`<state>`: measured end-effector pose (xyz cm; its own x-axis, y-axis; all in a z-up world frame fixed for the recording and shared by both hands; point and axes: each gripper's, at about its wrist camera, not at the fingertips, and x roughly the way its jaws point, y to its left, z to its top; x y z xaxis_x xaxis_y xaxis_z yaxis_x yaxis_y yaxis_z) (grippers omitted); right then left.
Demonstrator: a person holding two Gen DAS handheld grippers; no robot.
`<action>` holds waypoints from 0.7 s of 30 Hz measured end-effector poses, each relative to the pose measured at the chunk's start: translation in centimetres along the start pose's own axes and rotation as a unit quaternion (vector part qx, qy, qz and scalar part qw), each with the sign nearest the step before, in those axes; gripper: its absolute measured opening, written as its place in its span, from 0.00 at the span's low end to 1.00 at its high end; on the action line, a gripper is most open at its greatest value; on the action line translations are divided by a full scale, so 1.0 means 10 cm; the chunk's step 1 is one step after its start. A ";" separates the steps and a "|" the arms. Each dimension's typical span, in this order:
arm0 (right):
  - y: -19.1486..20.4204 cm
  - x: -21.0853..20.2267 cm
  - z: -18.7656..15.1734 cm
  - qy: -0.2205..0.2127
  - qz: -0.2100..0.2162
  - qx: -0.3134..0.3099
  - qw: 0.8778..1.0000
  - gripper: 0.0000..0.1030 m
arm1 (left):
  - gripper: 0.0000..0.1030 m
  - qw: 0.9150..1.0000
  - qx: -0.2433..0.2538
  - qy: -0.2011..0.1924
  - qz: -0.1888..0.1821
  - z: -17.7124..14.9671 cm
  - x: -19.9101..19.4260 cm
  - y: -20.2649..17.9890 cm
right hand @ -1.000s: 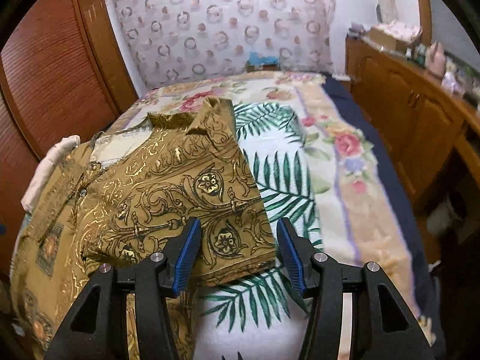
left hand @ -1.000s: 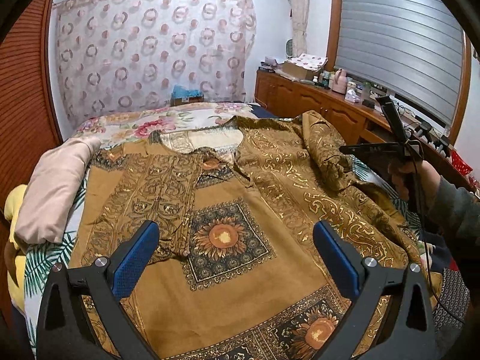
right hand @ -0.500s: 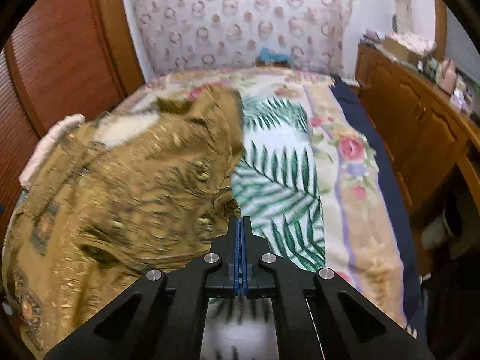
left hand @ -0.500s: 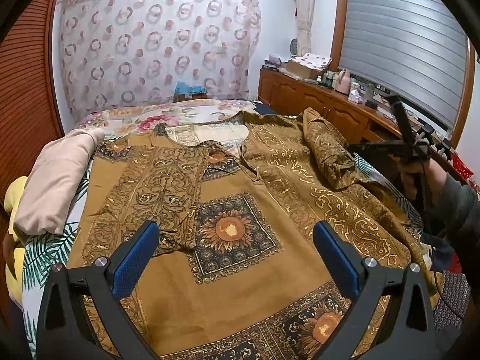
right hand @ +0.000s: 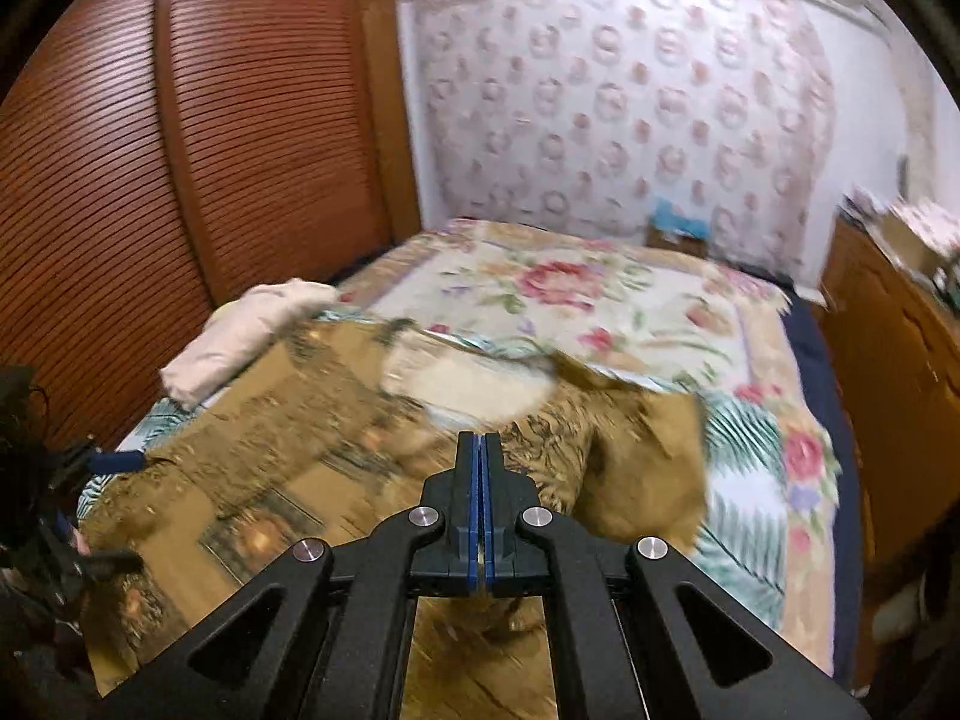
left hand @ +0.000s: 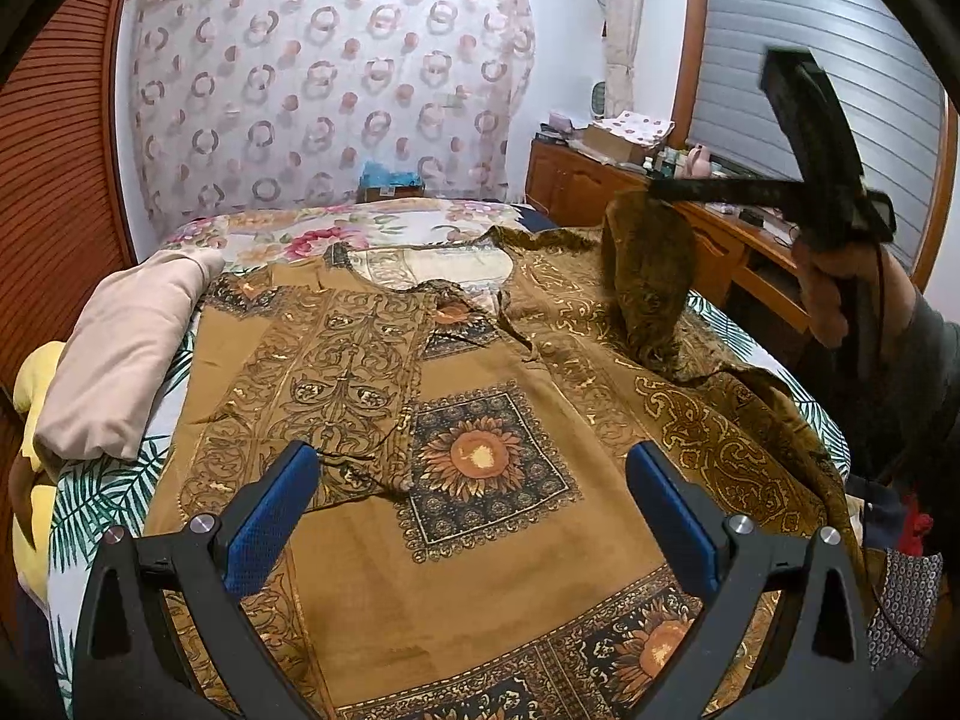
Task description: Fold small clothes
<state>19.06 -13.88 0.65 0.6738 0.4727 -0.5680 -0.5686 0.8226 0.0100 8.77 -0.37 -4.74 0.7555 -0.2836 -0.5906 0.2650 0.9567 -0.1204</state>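
Legible text, labels, brands, numbers, signs: none. The bottles and boxes on the far right wooden sideboard (left hand: 606,165) are too small and blurred for any lettering to be made out, in either wrist view.

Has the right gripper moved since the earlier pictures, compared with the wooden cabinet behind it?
Yes. In the left wrist view the right gripper, shut on the brown patterned shirt's sleeve, has risen, now against the wooden cabinet.
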 end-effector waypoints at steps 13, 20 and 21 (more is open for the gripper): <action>0.02 0.66 0.34 0.035 -0.017 -0.007 0.999 0.41 | 0.99 1.000 -0.015 0.005 0.014 -0.07 -0.04 0.19; -0.15 0.62 -0.09 0.074 -0.041 -0.003 0.996 0.42 | 0.99 0.999 -0.025 0.005 0.028 -0.09 -0.02 0.35; -0.20 0.64 -0.20 0.083 -0.043 0.000 0.996 0.45 | 0.99 0.999 -0.027 0.004 0.029 -0.09 -0.02 0.38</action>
<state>23.58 -13.16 -4.62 0.6322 0.3414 -0.6955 -0.5124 0.8576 -0.0448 9.10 3.36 -5.81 0.7633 -0.2271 -0.6048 0.1873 0.9738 -0.1292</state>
